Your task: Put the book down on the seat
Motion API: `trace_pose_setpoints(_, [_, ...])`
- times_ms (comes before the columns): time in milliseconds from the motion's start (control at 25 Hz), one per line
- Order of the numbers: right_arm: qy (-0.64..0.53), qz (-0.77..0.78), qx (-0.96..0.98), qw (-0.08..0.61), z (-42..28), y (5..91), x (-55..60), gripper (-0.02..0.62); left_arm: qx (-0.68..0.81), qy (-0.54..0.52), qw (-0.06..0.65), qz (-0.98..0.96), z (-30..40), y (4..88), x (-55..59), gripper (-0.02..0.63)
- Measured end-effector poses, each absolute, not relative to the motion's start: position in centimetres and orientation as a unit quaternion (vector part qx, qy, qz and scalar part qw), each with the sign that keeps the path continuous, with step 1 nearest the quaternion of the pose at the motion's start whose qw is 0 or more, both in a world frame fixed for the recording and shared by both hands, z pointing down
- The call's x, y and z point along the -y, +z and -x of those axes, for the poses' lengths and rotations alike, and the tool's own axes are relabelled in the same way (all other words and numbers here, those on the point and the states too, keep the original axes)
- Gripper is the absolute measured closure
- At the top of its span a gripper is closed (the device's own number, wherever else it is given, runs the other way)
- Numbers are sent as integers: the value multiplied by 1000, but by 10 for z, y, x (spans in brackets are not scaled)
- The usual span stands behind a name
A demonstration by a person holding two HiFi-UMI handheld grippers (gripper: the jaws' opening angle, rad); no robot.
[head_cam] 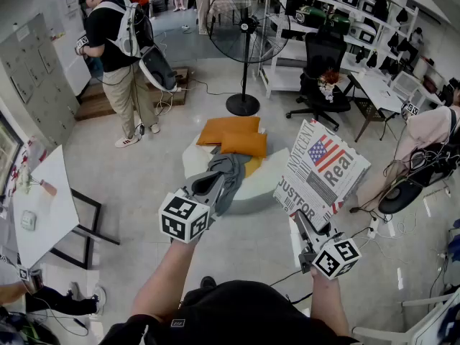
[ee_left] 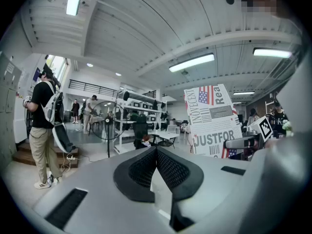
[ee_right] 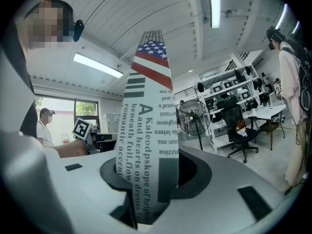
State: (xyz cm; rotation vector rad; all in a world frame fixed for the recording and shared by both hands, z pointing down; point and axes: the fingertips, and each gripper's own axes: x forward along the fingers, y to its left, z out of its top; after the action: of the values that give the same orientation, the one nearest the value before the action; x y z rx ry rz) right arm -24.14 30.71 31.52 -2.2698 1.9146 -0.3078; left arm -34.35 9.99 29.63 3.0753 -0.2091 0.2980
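Observation:
The book (head_cam: 321,169) has a newspaper-style cover with a US flag. It is held upright in the air, with my right gripper (head_cam: 302,221) shut on its lower edge. In the right gripper view the book (ee_right: 148,130) stands edge-on between the jaws of my right gripper (ee_right: 151,179). The left gripper view shows the book (ee_left: 212,118) at the right. The seat (head_cam: 267,185), low and pale, lies on the floor just beyond, with orange cushions (head_cam: 233,134) and a grey cloth (head_cam: 231,169) on it. My left gripper (head_cam: 210,184) hovers over the cloth. Its pads (ee_left: 168,167) meet, with nothing between them.
A standing fan (head_cam: 244,34) and a black office chair (head_cam: 321,70) are behind the seat, with shelves further back. One person (head_cam: 118,56) stands at far left, another (head_cam: 431,131) sits at right. A white table (head_cam: 39,207) is at my left. Cables trail on the floor.

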Motion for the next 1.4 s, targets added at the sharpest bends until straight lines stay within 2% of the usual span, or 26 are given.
trace_pose_setpoints(1080, [-133, 749, -642, 94, 226, 340, -317, 417, 38, 121, 24, -992, 307, 318, -117, 603])
trace_pose_setpoints(1400, [-153, 754, -631, 102, 196, 361, -359, 416, 33, 128, 32, -991, 282, 335, -156, 603])
